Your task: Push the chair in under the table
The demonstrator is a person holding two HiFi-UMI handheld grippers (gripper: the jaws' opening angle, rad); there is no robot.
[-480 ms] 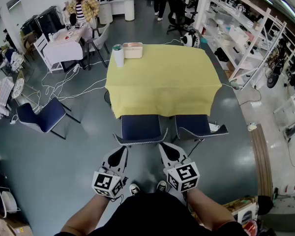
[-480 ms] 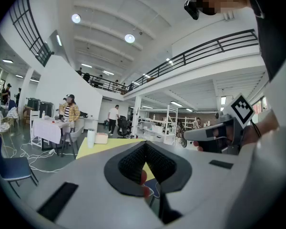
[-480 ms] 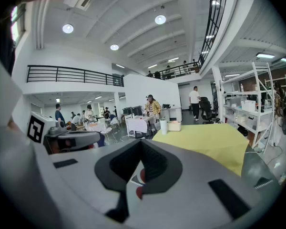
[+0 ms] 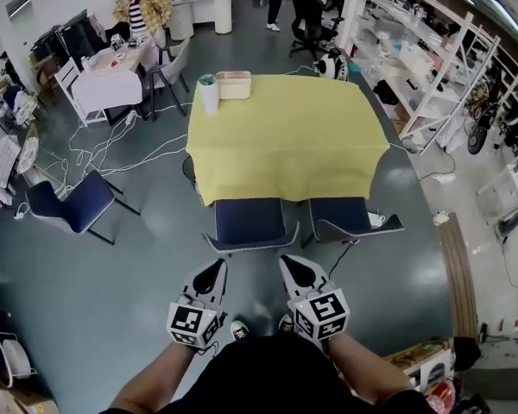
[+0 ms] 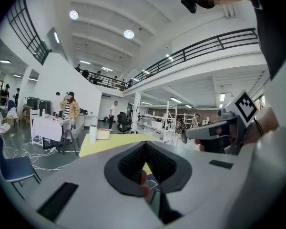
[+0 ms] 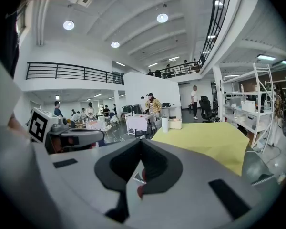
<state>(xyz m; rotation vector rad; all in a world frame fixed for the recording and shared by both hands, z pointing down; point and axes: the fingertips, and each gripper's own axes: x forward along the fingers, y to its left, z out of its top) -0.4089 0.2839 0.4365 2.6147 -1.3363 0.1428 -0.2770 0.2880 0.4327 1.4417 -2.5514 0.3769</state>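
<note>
Shoe tips (image 4: 237, 329) peek out nearest of all, below the two tools. Left tool (image 4: 213, 270) and right tool (image 4: 293, 266) are held side by side, aimed at the chair and, seen from above, just short of its back. On its own camera the left tool (image 5: 144, 173) is clenched on nothing, and the right tool (image 6: 140, 171) the same.

Just beyond stands the blue chair (image 4: 247, 223), at the near edge of the surface (image 4: 285, 136). Its back is toward the person and its seat faces in under the yellow cloth. The back's top rail runs left to right, parallel to that edge. The seat's front disappears beneath the cloth's overhang, and the legs can't be made out from above. A second chair (image 4: 350, 218) sits just right of it, slightly askew and likewise partly covered.

Only the head view shows the chairs plainly; in both gripper views the tool bodies block them. Those views show the cloth's top instead, each with the other tool off to one side.

At the surface's far left corner stand a white cylinder (image 4: 207, 94) and a pale box (image 4: 233, 86), close together. Farther off, a person in a yellow checked shirt (image 4: 143, 9) stands by a white-draped surface (image 4: 108, 84).
</note>
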